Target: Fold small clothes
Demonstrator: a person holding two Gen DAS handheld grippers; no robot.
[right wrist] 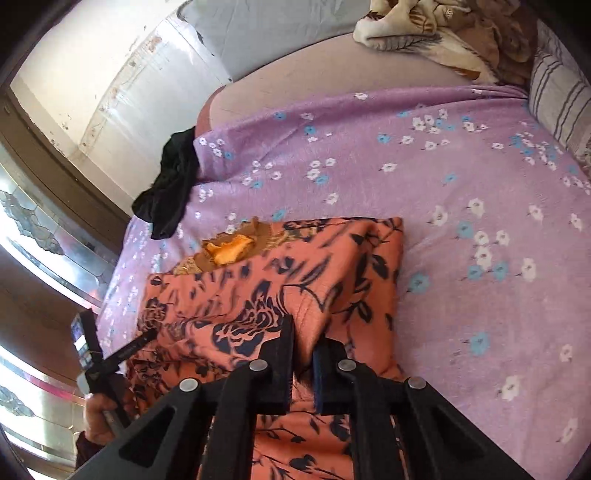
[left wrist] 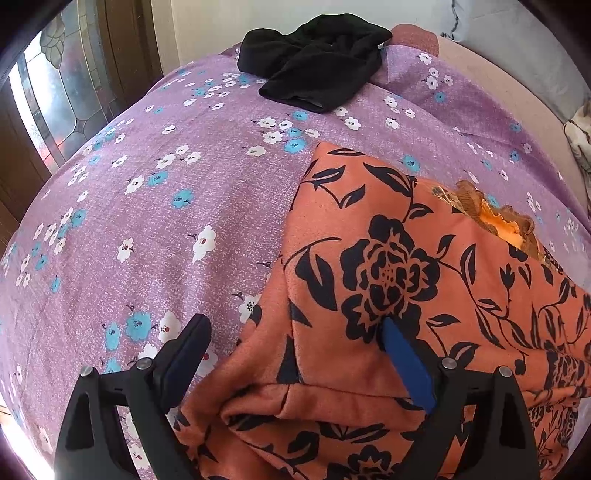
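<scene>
An orange garment with black flowers [left wrist: 388, 266] lies partly folded on the purple floral sheet [left wrist: 166, 221], its frilled yellow neckline [left wrist: 506, 221] turned to the far side. My left gripper [left wrist: 293, 323] stands open over its near left corner. The blue-padded finger [left wrist: 406, 362] rests on the cloth and the other finger [left wrist: 184, 350] is over the sheet. In the right wrist view, my right gripper [right wrist: 306, 332] is shut on a raised pinch of the orange garment [right wrist: 258, 295] near its front edge.
A crumpled black garment [left wrist: 317, 62] lies at the bed's far edge near the wall. A beige patterned blanket [right wrist: 443, 33] and a striped pillow [right wrist: 554, 92] sit at the far right. A person's hand [right wrist: 98, 410] holds the left tool beside a leaded glass window [left wrist: 55, 92].
</scene>
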